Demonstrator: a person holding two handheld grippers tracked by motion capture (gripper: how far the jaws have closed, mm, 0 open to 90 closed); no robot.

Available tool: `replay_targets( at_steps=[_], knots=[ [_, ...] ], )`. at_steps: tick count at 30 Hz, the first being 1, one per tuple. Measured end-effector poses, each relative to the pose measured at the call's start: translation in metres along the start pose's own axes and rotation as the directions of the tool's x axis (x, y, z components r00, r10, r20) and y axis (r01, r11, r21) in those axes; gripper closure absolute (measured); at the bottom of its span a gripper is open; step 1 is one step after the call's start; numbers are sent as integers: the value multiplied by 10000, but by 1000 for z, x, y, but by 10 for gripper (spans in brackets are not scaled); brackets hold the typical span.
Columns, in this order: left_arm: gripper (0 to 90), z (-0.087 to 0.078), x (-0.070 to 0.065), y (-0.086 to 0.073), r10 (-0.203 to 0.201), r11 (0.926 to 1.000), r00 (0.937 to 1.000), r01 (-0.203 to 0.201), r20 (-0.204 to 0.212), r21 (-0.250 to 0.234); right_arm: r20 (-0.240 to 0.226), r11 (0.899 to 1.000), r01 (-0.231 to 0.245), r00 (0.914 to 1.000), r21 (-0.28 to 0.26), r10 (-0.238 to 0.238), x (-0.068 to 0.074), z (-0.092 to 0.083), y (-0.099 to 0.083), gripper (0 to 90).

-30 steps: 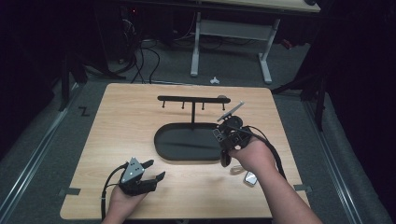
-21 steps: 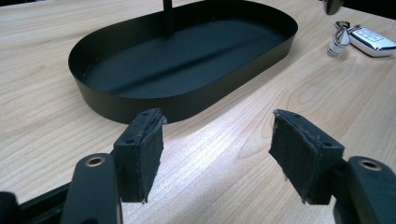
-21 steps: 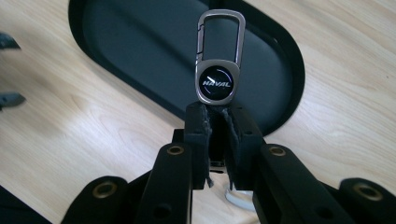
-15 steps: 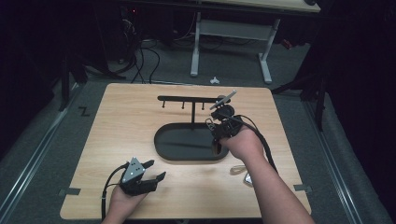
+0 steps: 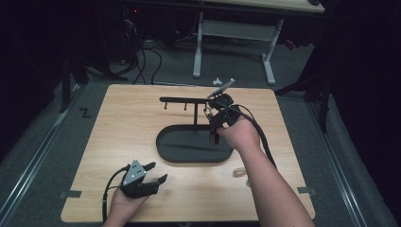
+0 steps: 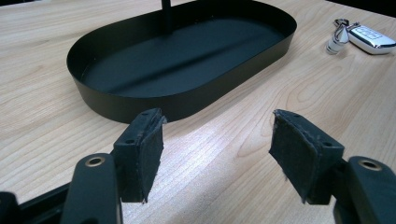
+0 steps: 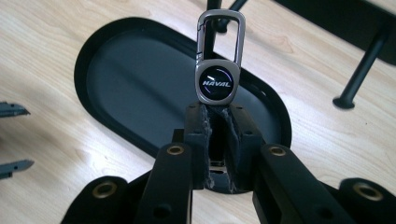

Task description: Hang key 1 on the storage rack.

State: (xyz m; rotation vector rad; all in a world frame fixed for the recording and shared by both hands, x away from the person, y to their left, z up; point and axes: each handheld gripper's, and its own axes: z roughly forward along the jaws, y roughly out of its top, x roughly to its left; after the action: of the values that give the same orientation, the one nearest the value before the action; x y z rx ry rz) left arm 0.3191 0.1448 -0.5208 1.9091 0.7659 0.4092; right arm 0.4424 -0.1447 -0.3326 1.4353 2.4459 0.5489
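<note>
My right gripper (image 5: 212, 115) hangs over the far right end of the black oval tray (image 5: 163, 152), just below the black hook bar (image 5: 182, 100) of the stand. In the right gripper view its pads (image 7: 201, 126) are shut on a metal keychain (image 7: 217, 79) with a HAVAL badge, and the carabiner sticks out past the jaws, close to the stand's post. One peg of the bar (image 7: 362, 70) shows at the upper right. My left gripper (image 5: 158, 172) rests on the table near the front left, open and empty (image 6: 215, 140), facing the tray's rim (image 6: 140, 105).
A silver car key fob (image 5: 241, 174) with a small ring lies on the wooden table right of the tray, also seen as the fob (image 6: 369, 38) in the left gripper view. My right forearm crosses the table's right half. Dark floor and desk legs lie beyond the far edge.
My right gripper has carried the keychain away from me and a little leftward and upward, closer to the hook bar. The left gripper has stayed put.
</note>
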Motion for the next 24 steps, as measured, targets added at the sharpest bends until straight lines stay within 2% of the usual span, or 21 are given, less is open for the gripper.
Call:
replay_targets(
  at_steps=[9,14,20,24],
  knots=[
    [347,0,0,0,19,10000,10000,-19,45,13,199,9999,-65,9998,-99,67,3,7,7,807],
    [347,1,0,0,4,10000,10000,-4,88,32,378,10000,-42,9993,63,40,2,17,7,806],
    [347,0,0,0,15,10000,10000,-16,93,43,447,9995,-314,9985,17,313,1,27,10,806],
    [348,1,0,0,36,10000,9999,-37,129,71,461,9995,-306,9985,34,304,0,31,13,805]
  ],
)
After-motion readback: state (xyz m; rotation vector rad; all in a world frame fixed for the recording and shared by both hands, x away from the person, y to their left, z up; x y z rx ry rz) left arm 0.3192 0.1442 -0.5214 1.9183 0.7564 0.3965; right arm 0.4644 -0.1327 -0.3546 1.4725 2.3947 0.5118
